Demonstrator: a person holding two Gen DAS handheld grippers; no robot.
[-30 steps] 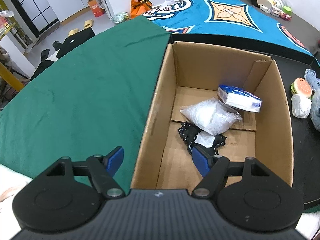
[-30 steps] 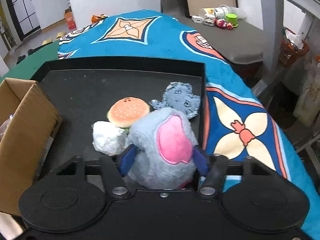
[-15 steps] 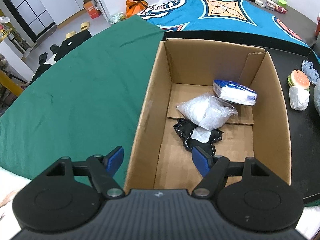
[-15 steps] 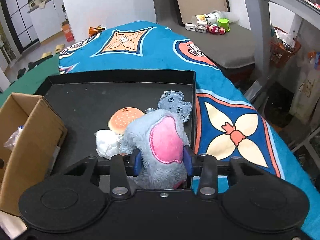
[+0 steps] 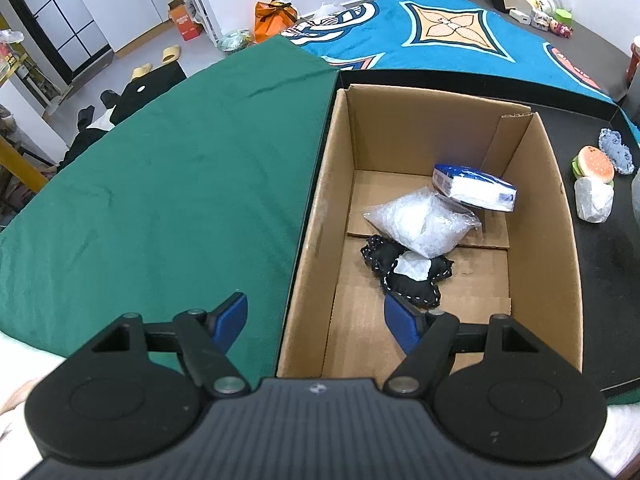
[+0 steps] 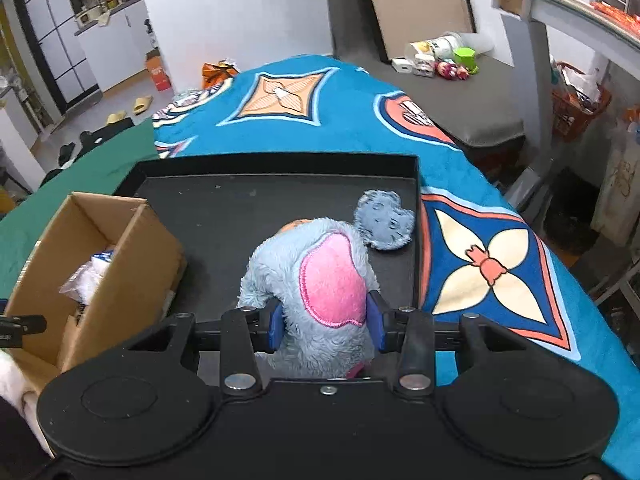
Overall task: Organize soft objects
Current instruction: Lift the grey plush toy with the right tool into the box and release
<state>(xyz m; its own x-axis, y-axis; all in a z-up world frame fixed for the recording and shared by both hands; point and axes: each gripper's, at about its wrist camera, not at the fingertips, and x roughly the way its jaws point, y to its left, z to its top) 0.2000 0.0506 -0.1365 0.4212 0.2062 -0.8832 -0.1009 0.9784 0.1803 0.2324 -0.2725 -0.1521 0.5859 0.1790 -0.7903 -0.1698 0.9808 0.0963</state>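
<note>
My right gripper (image 6: 326, 326) is shut on a grey-blue plush toy with a pink patch (image 6: 320, 280) and holds it above the black tray (image 6: 248, 216). A small blue fuzzy toy (image 6: 384, 220) lies on the tray behind it. The cardboard box (image 5: 536, 184) holds a blue-white tissue pack (image 5: 472, 188), a clear plastic bag (image 5: 420, 224) and a black cushion (image 5: 408, 276). My left gripper (image 5: 316, 320) is open and empty over the box's near left wall. A burger toy (image 5: 594, 164) and a white lump (image 5: 594, 200) lie right of the box.
Green cloth (image 5: 160, 180) covers the table left of the box (image 6: 100, 272). A blue patterned blanket (image 6: 480, 264) lies behind and right of the tray. A shelf post (image 6: 532, 60) and clutter stand at the far right.
My right gripper closed on the plush toy and lifted it off the tray, hiding the burger toy. My left gripper drew back slightly from the box, still open.
</note>
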